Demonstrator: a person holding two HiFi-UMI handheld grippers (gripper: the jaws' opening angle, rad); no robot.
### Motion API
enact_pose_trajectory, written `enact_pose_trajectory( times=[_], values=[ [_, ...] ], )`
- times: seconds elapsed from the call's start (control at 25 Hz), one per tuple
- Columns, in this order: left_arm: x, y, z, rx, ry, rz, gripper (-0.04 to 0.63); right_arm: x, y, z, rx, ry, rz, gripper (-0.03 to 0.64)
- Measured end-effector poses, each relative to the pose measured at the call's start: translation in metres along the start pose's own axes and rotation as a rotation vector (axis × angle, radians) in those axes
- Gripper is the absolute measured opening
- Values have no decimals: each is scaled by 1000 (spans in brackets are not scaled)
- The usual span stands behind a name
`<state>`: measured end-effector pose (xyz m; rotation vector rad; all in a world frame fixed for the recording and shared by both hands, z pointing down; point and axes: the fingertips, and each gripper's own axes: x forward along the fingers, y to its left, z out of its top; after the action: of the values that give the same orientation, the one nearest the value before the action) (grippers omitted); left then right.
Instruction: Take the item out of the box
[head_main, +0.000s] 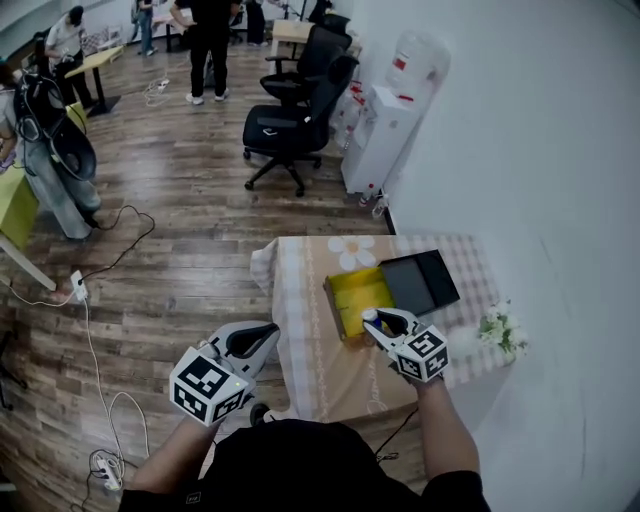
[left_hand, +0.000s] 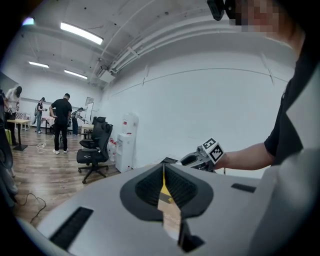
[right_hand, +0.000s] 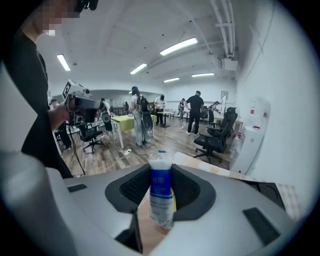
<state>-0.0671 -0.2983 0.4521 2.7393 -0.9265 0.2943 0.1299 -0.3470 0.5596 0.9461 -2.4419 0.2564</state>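
An open yellow box (head_main: 356, 298) lies on the checked tablecloth, its black lid (head_main: 420, 280) beside it on the right. My right gripper (head_main: 374, 319) hovers over the box's near edge, shut on a small white packet with a blue label (right_hand: 161, 192), held upright between the pads. In the head view the packet (head_main: 369, 316) shows as a white tip at the jaws. My left gripper (head_main: 262, 340) hangs off the table's left side over the floor, jaws together with nothing in them (left_hand: 164, 186). Each gripper shows in the other's view: the right gripper (left_hand: 201, 159), the left gripper (right_hand: 80, 102).
The small table (head_main: 310, 350) stands against a white wall, with a bunch of white flowers (head_main: 503, 331) at its right edge. Beyond it are black office chairs (head_main: 295, 110) and a water dispenser (head_main: 385, 130). Cables (head_main: 95, 340) lie on the wooden floor at left; people stand farther back.
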Motion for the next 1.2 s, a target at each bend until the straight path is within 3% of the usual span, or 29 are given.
enact_pose_trajectory(
  times=[0.28, 0.84, 1.2],
  values=[
    [12, -13, 13, 8, 0, 41, 21, -34, -5, 23, 136, -183, 19, 137],
    [35, -31, 38, 26, -18, 88, 21, -101, 23, 112, 79, -458, 125, 137],
    [50, -47, 69, 75, -67, 59, 21, -138, 37, 160, 71, -609, 136, 136]
  ],
)
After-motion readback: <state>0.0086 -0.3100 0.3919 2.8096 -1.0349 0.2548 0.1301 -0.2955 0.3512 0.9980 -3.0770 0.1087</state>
